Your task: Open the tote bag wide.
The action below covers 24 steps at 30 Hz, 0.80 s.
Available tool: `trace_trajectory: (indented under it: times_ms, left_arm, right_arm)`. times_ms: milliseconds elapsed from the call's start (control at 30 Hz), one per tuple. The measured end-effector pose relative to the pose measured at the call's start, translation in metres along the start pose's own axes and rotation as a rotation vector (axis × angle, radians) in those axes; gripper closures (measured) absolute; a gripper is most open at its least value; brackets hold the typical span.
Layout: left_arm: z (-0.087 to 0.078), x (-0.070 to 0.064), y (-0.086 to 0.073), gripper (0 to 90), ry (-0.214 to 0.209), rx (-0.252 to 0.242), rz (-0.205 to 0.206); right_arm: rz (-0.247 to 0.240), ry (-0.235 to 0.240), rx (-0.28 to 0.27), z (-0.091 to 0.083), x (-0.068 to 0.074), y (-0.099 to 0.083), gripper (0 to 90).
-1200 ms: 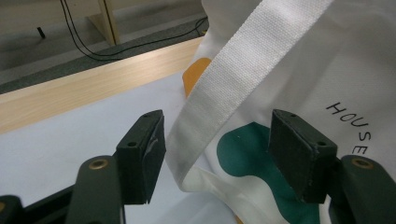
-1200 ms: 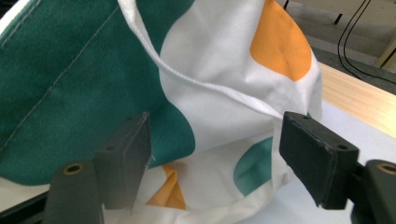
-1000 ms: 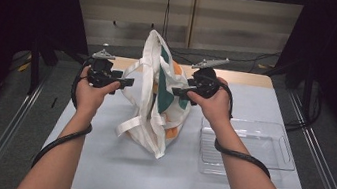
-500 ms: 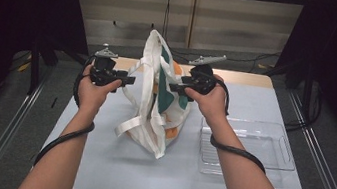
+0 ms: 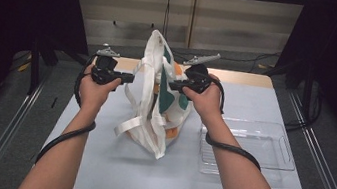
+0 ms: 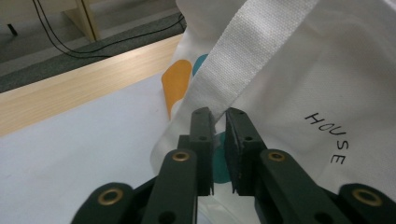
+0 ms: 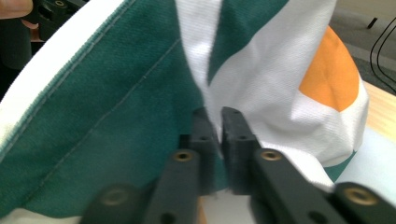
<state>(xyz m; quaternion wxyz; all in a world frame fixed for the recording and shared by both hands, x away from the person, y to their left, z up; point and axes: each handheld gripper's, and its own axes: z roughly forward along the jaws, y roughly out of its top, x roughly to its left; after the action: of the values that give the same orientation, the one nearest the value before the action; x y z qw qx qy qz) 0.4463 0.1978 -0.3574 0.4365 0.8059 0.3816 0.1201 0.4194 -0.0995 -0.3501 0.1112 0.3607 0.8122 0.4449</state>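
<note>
Holding a tote bag (image 5: pixel 158 98) upright mid-bench (image 5: pixel 95 164), one claw on each side. Left claw (image 6: pixel 219 122) is pinching the bag's white strap, jaws nearly together. Right claw (image 7: pixel 215 122) is pinching a fold of the green-and-white cloth, jaws pressed close. Bag bottom rests on the bench; a clear tray (image 5: pixel 269 150) sits just right of it. Risk, as I judge it: both grips are thin tip pinches, so pulling apart could slip the cloth out and let the bag collapse.
</note>
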Motion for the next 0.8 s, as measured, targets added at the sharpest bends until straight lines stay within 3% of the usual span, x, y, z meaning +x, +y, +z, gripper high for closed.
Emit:
trace_trajectory:
  times_ms: [100, 333, 467, 667, 700, 733, 767, 800]
  left_arm:
    - [-0.001, 0.002, 0.0, 90.0, -0.005, 0.002, -0.005]
    - [-0.004, 0.005, -0.003, 90.0, 0.008, 0.005, -0.027]
    - [-0.007, 0.01, -0.005, 90.0, 0.031, 0.018, -0.029]
    - [-0.007, 0.009, -0.006, 89.6, 0.025, 0.016, -0.014]
    - [-0.007, 0.008, -0.006, 85.6, 0.03, 0.016, -0.008]
    - [-0.007, 0.007, -0.005, 67.9, 0.052, 0.012, 0.002]
    - [-0.005, 0.007, -0.004, 67.9, 0.063, 0.011, 0.007]
    - [-0.003, 0.004, -0.002, 63.9, 0.04, 0.015, 0.014]
  right_arm:
    - [-0.003, -0.002, 0.005, -0.002, 0.001, 0.001, 89.1]
    - [0.024, 0.001, -0.006, -0.006, -0.004, -0.003, 89.3]
    - [0.05, -0.018, -0.013, -0.011, -0.011, -0.008, 89.3]
    - [0.061, -0.024, -0.018, -0.013, -0.015, -0.013, 89.3]
    - [0.058, -0.026, -0.016, -0.013, -0.015, -0.012, 89.3]
    - [0.058, -0.02, -0.019, -0.013, -0.015, -0.012, 89.3]
    - [0.058, -0.02, -0.019, -0.013, -0.015, -0.012, 89.3]
    - [0.055, -0.02, -0.015, -0.013, -0.013, -0.011, 89.2]
